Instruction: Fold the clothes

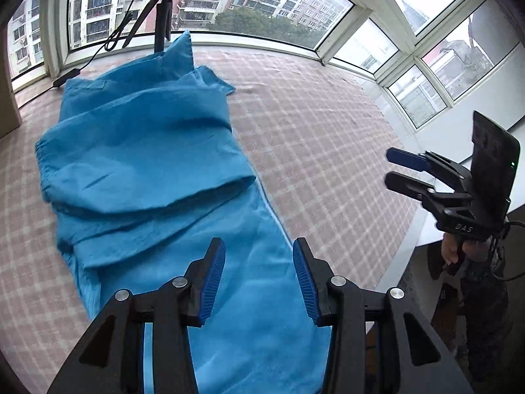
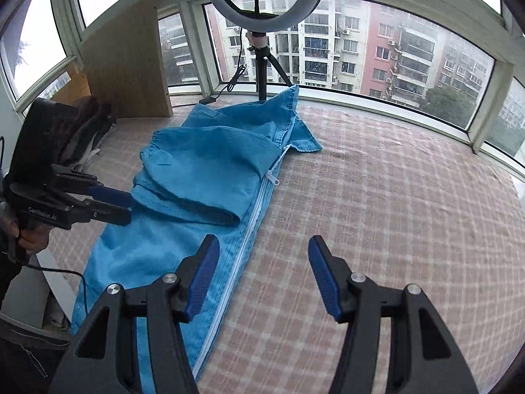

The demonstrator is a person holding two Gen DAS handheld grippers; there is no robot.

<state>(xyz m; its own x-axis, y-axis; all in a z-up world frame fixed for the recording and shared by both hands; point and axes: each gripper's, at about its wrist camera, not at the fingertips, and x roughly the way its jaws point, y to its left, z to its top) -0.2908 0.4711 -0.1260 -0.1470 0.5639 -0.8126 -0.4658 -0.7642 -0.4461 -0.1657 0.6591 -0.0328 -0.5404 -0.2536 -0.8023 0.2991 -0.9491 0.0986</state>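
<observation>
In the left wrist view, the blue jacket point(image 1: 147, 164) lies on the checked cloth point(image 1: 328, 138), filling the left and centre of the frame. Its sleeve is folded across the body in a thick roll. The left gripper point(image 1: 259, 282) hovers at the bottom centre over the lower part of the jacket, fingers apart and holding nothing. The right gripper point(image 1: 398, 167) shows at the right edge, also with fingers apart and empty.

In the right wrist view, the jacket runs from the upper centre down to the lower left, and its white zipper point(image 2: 249, 229) follows its right edge. The right gripper point(image 2: 262, 279) is at the bottom, fingers wide apart, above the zipper edge and the bare cloth. The left gripper point(image 2: 126, 205) comes from the left, just beside the sleeve.

The fabric looks thin, light and soft, so it should sag and wrinkle easily. I would take hold at the hem corners or the zipper edge.

The hem is cut off by the frame bottom. The collar, near the tripod point(image 2: 262, 69), is crumpled and hard to read.
</observation>
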